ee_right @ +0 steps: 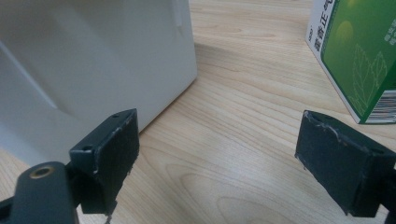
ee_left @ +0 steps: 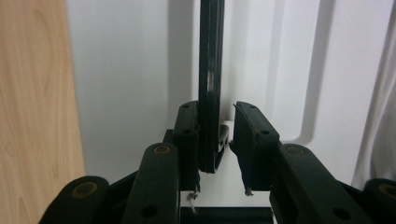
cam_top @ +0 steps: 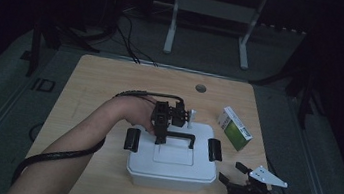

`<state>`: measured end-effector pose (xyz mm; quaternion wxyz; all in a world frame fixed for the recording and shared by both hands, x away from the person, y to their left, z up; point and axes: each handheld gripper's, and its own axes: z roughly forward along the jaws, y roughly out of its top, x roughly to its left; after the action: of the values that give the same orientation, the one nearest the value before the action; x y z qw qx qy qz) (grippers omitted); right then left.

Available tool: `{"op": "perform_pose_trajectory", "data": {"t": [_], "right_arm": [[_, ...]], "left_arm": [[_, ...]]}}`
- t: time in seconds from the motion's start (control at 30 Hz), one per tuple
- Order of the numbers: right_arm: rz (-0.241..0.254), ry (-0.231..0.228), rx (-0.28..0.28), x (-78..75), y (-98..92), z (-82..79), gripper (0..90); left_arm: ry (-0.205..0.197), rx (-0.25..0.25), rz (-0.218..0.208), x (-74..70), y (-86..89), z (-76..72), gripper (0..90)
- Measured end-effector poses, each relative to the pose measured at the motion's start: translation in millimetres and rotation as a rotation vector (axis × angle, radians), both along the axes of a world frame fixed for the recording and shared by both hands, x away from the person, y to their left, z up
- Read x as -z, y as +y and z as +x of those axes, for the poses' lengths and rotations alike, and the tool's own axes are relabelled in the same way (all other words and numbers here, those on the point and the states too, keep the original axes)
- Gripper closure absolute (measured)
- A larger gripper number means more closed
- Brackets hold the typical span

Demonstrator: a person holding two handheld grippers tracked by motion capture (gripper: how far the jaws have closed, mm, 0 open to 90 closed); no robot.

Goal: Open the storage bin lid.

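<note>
A white plastic box [cam_top: 171, 163] stands at the table's front middle, with a black handle [cam_top: 180, 135] on its lid and a black latch [cam_top: 132, 139] on each side. My left gripper [cam_top: 160, 137] points down at the handle's left end. In the left gripper view my left gripper [ee_left: 217, 108] straddles the handle [ee_left: 211, 56]: one pad touches it and the other stands a small gap away. My right gripper [cam_top: 233, 171] lies low by the box's front right corner, wide open. In the right gripper view my right gripper [ee_right: 219, 126] holds nothing, with the box wall [ee_right: 93, 51] at its left.
A green and white carton [cam_top: 234, 128] lies on the wooden table [cam_top: 101, 82] to the right of the box, and shows close in the right gripper view as the carton [ee_right: 359, 51]. A round cable hole [cam_top: 201, 88] sits near the table's far edge. Dark floor and a desk frame lie beyond.
</note>
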<state>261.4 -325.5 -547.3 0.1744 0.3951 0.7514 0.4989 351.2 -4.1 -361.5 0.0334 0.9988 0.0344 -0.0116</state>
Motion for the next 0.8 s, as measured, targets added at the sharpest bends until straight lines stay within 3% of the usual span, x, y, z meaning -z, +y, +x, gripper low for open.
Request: {"op": "perform_pose_trajectory", "data": {"t": [0.2, 0.53, 0.63, 0.8], "right_arm": [[-0.001, 0.0, -0.002, 0.0, 0.4, 0.1, 13.2], [0.004, 0.002, -0.002, 0.1, -0.2, 0.1, 13.3], [0.001, 0.003, -0.004, 0.3, -0.3, 0.1, 13.3], [-0.001, 0.003, -0.005, 0.5, -0.3, 0.3, 13.3]], "left_arm": [[0.011, 0.004, 0.027, 4.5, -3.4, 0.8, 73.1], [0.024, 0.005, 0.008, 3.5, -16.4, 1.9, 73.2], [0.02, 0.009, 0.006, 2.5, -18.7, 2.7, 80.5], [0.042, -0.003, 0.017, 2.4, -21.7, 3.0, 83.4]]}}
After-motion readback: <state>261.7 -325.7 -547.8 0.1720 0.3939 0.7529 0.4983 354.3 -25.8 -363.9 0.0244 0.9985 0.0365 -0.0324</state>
